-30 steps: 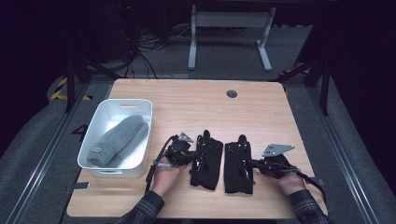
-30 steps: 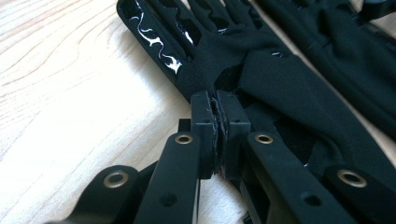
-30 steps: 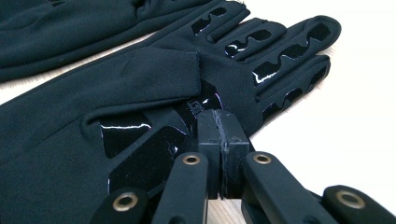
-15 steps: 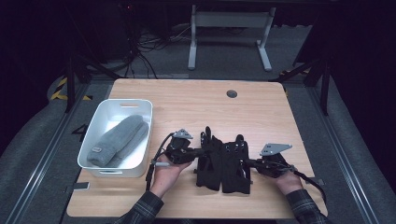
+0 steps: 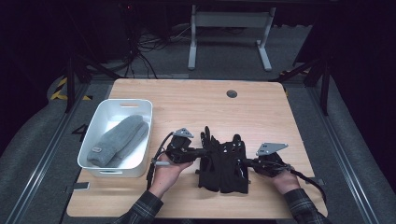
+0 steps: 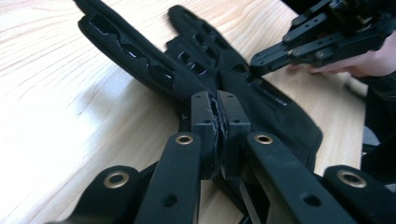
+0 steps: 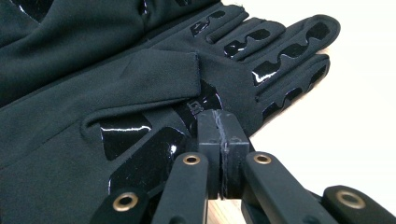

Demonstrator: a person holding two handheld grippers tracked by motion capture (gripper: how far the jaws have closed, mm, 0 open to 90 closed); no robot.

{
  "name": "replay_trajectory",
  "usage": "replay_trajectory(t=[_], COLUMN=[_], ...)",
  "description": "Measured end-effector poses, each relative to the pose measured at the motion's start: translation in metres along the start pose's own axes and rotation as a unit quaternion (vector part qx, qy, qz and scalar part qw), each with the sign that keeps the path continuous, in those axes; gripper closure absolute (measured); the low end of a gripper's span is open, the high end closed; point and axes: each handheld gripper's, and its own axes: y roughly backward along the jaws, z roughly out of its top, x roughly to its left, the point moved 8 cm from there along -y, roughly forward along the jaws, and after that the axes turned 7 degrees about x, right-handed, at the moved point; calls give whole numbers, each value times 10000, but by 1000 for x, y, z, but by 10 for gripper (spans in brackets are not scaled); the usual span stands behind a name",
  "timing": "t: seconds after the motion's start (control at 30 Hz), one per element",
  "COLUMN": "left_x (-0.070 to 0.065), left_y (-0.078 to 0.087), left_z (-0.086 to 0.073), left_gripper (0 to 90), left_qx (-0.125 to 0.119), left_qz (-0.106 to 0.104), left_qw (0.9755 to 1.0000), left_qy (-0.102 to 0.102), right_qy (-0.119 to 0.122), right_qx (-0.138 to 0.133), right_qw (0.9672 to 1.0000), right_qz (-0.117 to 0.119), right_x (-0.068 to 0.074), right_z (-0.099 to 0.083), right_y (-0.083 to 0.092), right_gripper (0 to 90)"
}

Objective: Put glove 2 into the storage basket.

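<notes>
The black gloves (image 5: 223,163) lie near the front middle of the wooden table (image 5: 196,100), and we judge the work to be pairing them — one laid over the other. That looks partly done: the left glove (image 6: 140,56) is lifted and tilted across the right glove (image 7: 154,70), overlapping but not yet squared up, so aligning and laying flat remain, and perhaps a move to the white bin (image 5: 95,128). That bin stands at the table's left with a grey knitted mitten (image 5: 116,140) already in it, well apart from our work. We have open wood behind and to the right; the near edge is close under our hands. Our left gripper (image 6: 218,109) has its jaws pinched tight on the left glove's edge. Our right gripper (image 7: 219,126) is likewise clamped together on the edge of the right glove — holding it down against the table.
</notes>
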Motion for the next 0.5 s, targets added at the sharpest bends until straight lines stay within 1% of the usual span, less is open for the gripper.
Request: replay_trajectory(t=[0.1,0.17,0.27,0.3,0.37,0.5], left_x=[-4,-5,-7,-7,-8,-12], left_y=[0,0,-2,-3,-5,-8], left_z=[6,10,13,14,17,22], left_gripper=[873,873,873,873,873,872], left_qx=[-13,-5,22,35,43,81], left_qz=[-52,-50,-135,-119,-166,-187], left_qw=[10000,9999,9998,9998,9997,9994], left_qy=[-76,-134,-145,-163,-186,-266], right_qy=[-16,-14,-23,-9,29,76], right_qx=[-12,-37,-38,-20,-10,10], right_qw=[10000,9999,9999,9999,9998,9998], right_qz=[61,94,148,157,175,205], right_x=[0,0,1,1,3,4], right_z=[1,2,4,5,8,12], right_y=[-1,-2,-4,-4,-7,-10], right_gripper=[899,899,899,899,899,899])
